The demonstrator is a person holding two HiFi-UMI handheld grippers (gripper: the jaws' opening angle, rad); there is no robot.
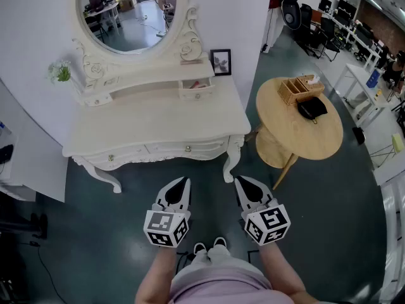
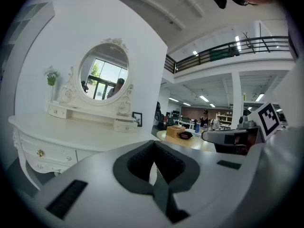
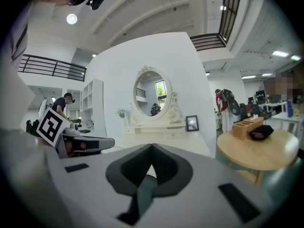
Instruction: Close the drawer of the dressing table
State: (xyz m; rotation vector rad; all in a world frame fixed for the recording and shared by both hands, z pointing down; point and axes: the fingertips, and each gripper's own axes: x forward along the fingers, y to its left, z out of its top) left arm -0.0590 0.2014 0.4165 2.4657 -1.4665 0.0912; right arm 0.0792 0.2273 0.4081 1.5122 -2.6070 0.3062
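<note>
1. The left gripper [image 1: 182, 185] and the right gripper [image 1: 245, 185] are held side by side and low in front of the person. Each has its jaws pressed together on nothing.
2. Just ahead of both tips is the front edge of the white dressing table [image 1: 158, 128]. Its wide front drawers look flush.
3. Further ahead, roughly between the two grippers' lines, the small drawer [image 1: 196, 88] juts out of the low shelf at the back of the tabletop. It looks open, so nothing of the task appears done: the reach and the push are both left.
4. The tabletop between the grippers and that drawer is bare and pale. Behind the drawer are the oval mirror [image 1: 130, 8] and a picture frame [image 1: 221, 62], with a small plant [image 1: 61, 73] far off to the left.
5. Right of the right gripper, a round wooden table [image 1: 297, 138] carries a wooden organiser [image 1: 299, 87] and a black pouch [image 1: 311, 108]. The dark floor [image 1: 329, 220] runs on to office desks beyond.
</note>
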